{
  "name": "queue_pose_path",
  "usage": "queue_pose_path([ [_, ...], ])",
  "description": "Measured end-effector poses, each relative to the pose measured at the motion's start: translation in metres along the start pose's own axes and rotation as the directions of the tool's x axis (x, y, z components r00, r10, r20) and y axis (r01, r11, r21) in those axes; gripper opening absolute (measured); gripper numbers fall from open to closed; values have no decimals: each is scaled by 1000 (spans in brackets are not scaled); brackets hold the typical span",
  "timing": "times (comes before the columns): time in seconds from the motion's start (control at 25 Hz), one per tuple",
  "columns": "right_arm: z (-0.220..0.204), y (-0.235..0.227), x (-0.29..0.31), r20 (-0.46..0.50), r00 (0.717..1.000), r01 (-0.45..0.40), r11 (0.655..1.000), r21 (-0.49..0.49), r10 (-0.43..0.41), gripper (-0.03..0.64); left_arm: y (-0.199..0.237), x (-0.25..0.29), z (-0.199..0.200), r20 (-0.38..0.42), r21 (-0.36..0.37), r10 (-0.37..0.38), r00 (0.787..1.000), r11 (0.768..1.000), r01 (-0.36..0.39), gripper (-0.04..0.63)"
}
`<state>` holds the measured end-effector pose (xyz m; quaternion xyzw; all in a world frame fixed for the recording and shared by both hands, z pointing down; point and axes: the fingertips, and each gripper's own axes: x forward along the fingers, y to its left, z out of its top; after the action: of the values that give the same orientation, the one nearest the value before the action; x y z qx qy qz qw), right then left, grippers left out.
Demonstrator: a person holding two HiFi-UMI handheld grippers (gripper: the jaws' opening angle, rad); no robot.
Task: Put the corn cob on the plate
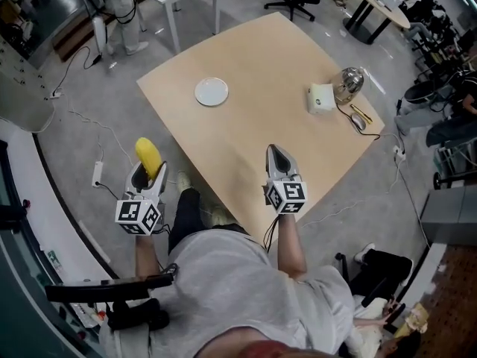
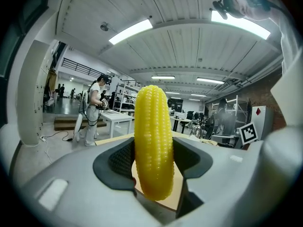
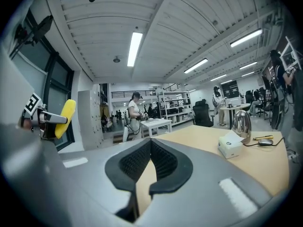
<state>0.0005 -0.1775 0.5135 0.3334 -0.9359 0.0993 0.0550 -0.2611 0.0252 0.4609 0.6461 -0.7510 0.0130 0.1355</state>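
Observation:
A yellow corn cob (image 1: pixel 147 155) stands upright between the jaws of my left gripper (image 1: pixel 152 171), which is shut on it and held off the left side of the tan table (image 1: pixel 268 66), over the grey floor. In the left gripper view the corn cob (image 2: pixel 153 145) fills the middle, clamped by the dark pads (image 2: pixel 119 161). A small white plate (image 1: pixel 212 92) lies on the table's far left part, bare. My right gripper (image 1: pixel 276 155) hovers over the table's near edge, shut with nothing in it. The right gripper view shows the corn cob (image 3: pixel 64 118) far to the left.
A white box (image 1: pixel 321 97), a shiny metal kettle (image 1: pixel 348 84), a mouse (image 1: pixel 358 122) and pens sit at the table's right corner. Cables and a power strip (image 1: pixel 97 173) lie on the floor at left. A person (image 1: pixel 119 6) stands beyond by a white table.

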Motion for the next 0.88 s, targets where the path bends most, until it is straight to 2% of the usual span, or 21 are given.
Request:
queue_pose_path([
  [0.44, -4, -41, 16, 4, 990, 142, 989, 49, -143, 6, 5, 86, 3, -48, 16, -136, 989, 990, 137, 261],
  [0.64, -11, -53, 36, -17, 979, 206, 975, 87, -205, 6, 9, 140, 6, -110, 34, -214, 971, 975, 219, 261],
  [0.88, -21, -73, 60, -54, 961, 277, 954, 116, -272, 6, 12, 196, -3, -182, 16, -285, 941, 956, 293, 261],
])
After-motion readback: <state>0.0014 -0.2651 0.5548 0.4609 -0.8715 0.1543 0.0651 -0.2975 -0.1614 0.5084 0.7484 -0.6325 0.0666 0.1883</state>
